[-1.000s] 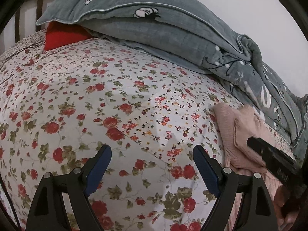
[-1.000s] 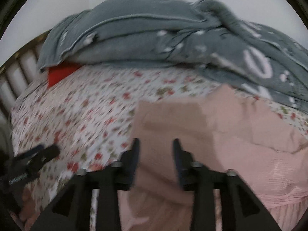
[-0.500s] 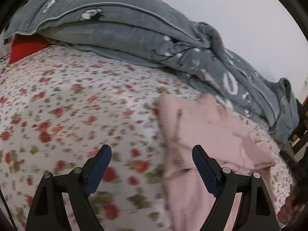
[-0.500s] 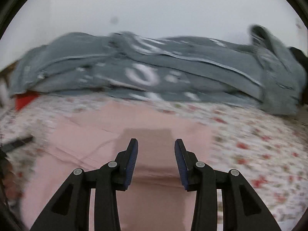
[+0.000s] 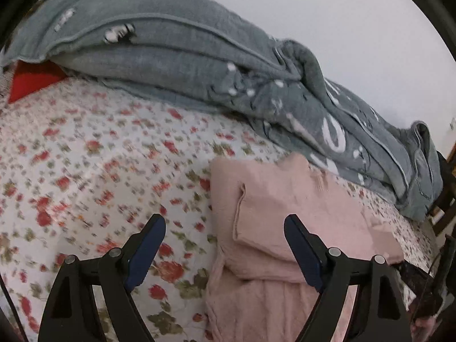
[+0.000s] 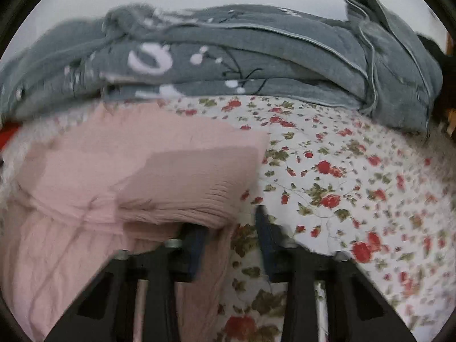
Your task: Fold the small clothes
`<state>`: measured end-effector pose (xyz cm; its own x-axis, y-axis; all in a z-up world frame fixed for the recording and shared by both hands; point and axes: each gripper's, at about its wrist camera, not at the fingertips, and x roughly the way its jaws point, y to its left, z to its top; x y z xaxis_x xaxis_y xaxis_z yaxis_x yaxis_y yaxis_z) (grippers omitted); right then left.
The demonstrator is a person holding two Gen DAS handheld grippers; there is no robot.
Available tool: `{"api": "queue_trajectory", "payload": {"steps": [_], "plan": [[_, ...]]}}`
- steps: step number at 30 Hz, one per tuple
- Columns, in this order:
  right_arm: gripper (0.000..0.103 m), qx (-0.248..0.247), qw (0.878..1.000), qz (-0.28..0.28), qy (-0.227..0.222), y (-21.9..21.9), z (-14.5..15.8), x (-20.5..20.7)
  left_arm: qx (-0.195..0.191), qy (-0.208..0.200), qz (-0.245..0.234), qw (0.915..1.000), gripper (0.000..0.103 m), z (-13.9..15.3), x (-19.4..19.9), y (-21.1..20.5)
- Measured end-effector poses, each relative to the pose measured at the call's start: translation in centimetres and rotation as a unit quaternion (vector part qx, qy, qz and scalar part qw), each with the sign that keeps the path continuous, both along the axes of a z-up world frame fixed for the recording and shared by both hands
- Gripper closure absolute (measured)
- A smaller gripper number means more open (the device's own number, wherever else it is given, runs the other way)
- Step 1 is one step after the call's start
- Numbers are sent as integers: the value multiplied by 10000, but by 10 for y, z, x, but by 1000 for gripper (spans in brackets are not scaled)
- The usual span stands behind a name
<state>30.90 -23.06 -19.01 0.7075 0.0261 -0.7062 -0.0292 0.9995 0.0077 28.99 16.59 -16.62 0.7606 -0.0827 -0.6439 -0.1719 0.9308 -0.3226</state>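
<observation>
A pink garment [image 5: 287, 216] lies partly folded on the flowered bed sheet [image 5: 94, 171], in front of a heaped grey blanket [image 5: 199, 54], with a red cushion [image 5: 31, 81] tucked under the blanket's far left end. The left hand-held gripper [image 5: 225, 245] hovers with its jaws wide and a little narrower than a moment ago, one blue finger over the sheet and the other over the garment's folded flap, gripping nothing. The right hand-held gripper [image 6: 230, 245] sits at the garment's right edge, its jaws just drawn closer yet with a gap between them, and through the blur it is unclear whether the folded edge draped over its left finger [image 6: 195, 249] is pinched.
</observation>
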Motion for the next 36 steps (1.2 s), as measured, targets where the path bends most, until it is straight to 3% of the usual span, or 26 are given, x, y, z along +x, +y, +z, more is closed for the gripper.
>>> {"api": "queue_trajectory", "payload": {"steps": [4,7,10,15,18,21,24,27,32,34,36], "plan": [[87,58,9999,55,-95,-1,1,-6,46,225,-213,9995,42,-14,7,-9],[87,66,9998,93,148,-1,-3,-4,-47,354,-429,9984,54,-22,12,-15],[83,466,9987,103,196,-14,-1,-7,67,313,-500,9982,57,-22,11,-20],[83,484,9986,218,-22,-17,9,-18,-23,153,-463,9988,68,-20,10,-20],[83,359,9981,357,-346,-14,24,-28,-92,71,-506,9987,86,-18,11,-20],[83,566,9946,316,-816,-20,42,-36,17,-49,-439,9990,87,-14,8,-21],[83,831,9928,335,-796,-19,43,-29,71,-213,-418,9989,87,-7,4,-21],[83,522,9949,426,-750,-4,37,-22,171,-409,-569,9974,86,-3,5,-26],[83,-37,9987,336,-391,8,9,-12,542,-25,-892,9945,85,-16,19,-48],[83,-54,9996,210,-206,5,2,-7,726,345,-856,9931,85,-26,27,-53],[81,17,9996,172,-205,2,2,-7,644,309,-860,9937,85,-27,26,-49]]}}
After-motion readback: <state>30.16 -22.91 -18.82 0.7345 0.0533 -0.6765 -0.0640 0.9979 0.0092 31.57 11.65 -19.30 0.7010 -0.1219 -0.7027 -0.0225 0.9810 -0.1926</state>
